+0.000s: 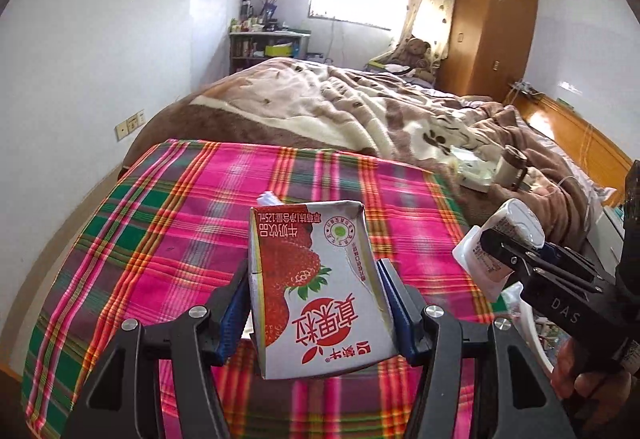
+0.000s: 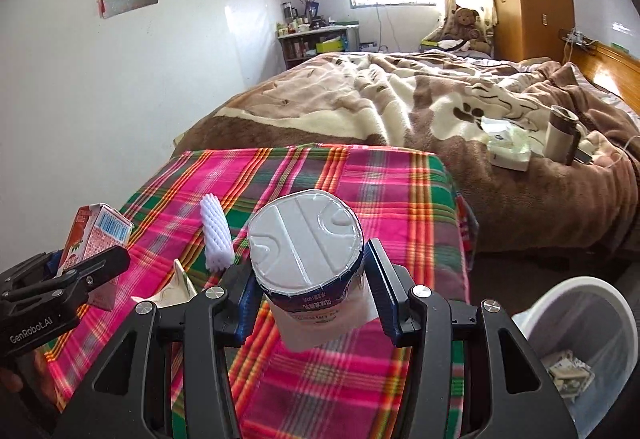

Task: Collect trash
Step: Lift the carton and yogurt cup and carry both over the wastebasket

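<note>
Both wrist cams close over plaid cloth [image 1: 160,231], facing bed [image 2: 400,107].

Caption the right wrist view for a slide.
Right gripper holds a yogurt cup over the plaid cloth, bin alongside.

The left gripper [image 1: 314,303] clamps a strawberry milk carton [image 1: 316,287] between its blue-padded fingers [image 1: 394,303], above the plaid-covered table [image 1: 160,239]. Right of the carton, the right gripper [image 1: 516,259] pinches a white yogurt cup [image 1: 500,235]. Beyond the carton lies a bed [image 1: 340,107] with a brown blanket.
</note>
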`<state>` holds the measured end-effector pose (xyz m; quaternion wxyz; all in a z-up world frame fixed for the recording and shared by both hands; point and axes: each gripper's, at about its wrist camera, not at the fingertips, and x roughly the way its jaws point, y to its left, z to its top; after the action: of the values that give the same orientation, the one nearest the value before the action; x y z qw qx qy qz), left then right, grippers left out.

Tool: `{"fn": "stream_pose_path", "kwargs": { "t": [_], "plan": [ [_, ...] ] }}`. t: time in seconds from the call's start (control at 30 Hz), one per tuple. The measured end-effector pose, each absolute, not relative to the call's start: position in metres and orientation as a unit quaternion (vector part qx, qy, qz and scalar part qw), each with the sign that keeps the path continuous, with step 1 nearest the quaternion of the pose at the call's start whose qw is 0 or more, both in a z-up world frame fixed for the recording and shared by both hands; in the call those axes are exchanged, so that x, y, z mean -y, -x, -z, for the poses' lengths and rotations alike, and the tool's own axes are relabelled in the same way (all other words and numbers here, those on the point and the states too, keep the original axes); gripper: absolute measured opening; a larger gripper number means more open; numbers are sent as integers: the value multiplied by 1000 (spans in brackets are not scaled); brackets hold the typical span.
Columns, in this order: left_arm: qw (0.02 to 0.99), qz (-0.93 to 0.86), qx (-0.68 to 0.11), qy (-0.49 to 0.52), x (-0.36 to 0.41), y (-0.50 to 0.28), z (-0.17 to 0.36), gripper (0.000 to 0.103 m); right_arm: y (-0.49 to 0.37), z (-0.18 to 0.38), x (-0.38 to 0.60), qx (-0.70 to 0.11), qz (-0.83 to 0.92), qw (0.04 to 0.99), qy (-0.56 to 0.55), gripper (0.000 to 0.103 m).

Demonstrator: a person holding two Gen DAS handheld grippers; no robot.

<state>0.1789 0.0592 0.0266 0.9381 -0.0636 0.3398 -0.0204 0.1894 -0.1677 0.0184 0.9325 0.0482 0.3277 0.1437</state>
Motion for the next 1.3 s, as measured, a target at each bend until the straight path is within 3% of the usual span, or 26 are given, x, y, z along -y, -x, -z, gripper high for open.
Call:
{"fn": "stream_pose_path", "kwargs": {
  "t": [0.8,1.3],
  "plan": [
    [937,167,-305,17,82,-123,-52,60,-109,-32,291,-299,-22,949,-100,50],
    [914,249,-322,-11,169,-129,-38,60,-89,-11,355,-323,48,938,-119,50]
  ]
}}
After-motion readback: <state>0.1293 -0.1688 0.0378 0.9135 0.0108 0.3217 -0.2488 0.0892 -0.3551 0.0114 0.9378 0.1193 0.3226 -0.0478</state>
